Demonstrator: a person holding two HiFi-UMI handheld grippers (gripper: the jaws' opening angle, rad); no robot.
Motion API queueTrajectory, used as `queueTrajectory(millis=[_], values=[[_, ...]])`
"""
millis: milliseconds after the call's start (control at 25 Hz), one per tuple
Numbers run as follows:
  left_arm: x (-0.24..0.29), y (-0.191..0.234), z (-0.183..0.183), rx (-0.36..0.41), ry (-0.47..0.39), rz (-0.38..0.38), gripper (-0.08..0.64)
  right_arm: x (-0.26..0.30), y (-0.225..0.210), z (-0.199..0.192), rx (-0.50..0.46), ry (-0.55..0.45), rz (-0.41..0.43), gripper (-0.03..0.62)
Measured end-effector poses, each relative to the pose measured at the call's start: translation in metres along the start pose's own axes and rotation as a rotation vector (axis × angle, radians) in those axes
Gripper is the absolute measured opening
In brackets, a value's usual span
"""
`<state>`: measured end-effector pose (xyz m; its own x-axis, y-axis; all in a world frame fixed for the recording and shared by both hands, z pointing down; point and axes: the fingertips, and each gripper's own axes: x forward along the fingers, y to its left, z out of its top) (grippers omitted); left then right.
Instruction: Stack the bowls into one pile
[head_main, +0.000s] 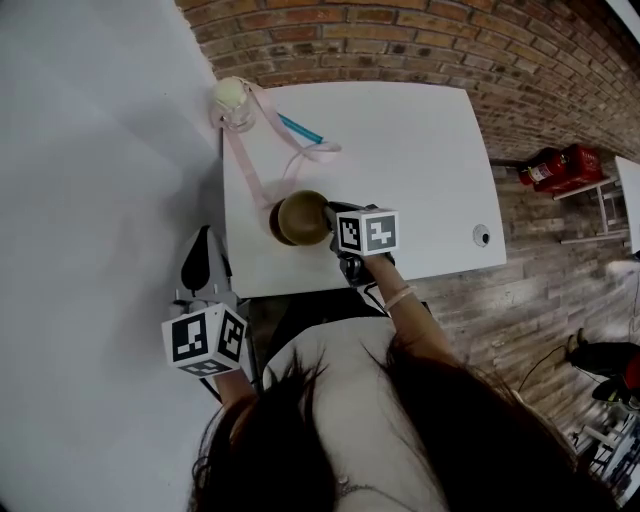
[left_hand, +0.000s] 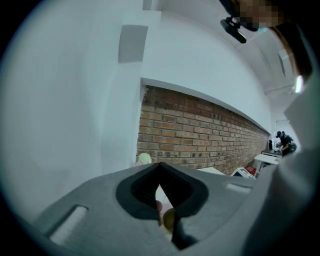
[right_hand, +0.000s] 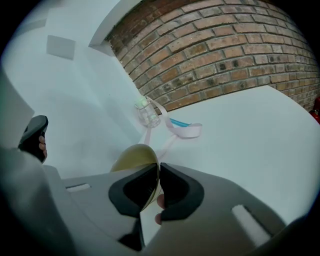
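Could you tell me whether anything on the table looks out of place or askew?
The pink ribbon trails loose from the jar across the table, as far as the bowl that the right gripper clamps by the rim. Nothing looks spilled or damaged.

Right gripper (right_hand: 159, 168) is out ahead on a stretched forearm (head_main: 408, 318), with its jaws pinched together on the rim of the bowl (right_hand: 131, 159), whose body lies to the claw's left. Left gripper (left_hand: 160, 166) is held low and close to the body, jaws closed tip to tip with nothing between them, marker cube (head_main: 205, 340) just behind the claw.
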<state>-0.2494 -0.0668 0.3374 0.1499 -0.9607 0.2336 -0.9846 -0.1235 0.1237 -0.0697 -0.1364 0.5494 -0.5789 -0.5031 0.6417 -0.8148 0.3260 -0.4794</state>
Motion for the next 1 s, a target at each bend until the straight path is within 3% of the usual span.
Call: queueTrajectory(millis=[400,1000], values=[[-0.005,0.015,-0.002,-0.005,0.011,0.036,0.001,0.016,0.011,-0.005,-0.011,0.028,0.017,0.026],[-0.004,0.034,-0.001,0.008,0.026,0.036,0.0,0.036,0.014,-0.014,-0.028,0.059,-0.025,0.035]])
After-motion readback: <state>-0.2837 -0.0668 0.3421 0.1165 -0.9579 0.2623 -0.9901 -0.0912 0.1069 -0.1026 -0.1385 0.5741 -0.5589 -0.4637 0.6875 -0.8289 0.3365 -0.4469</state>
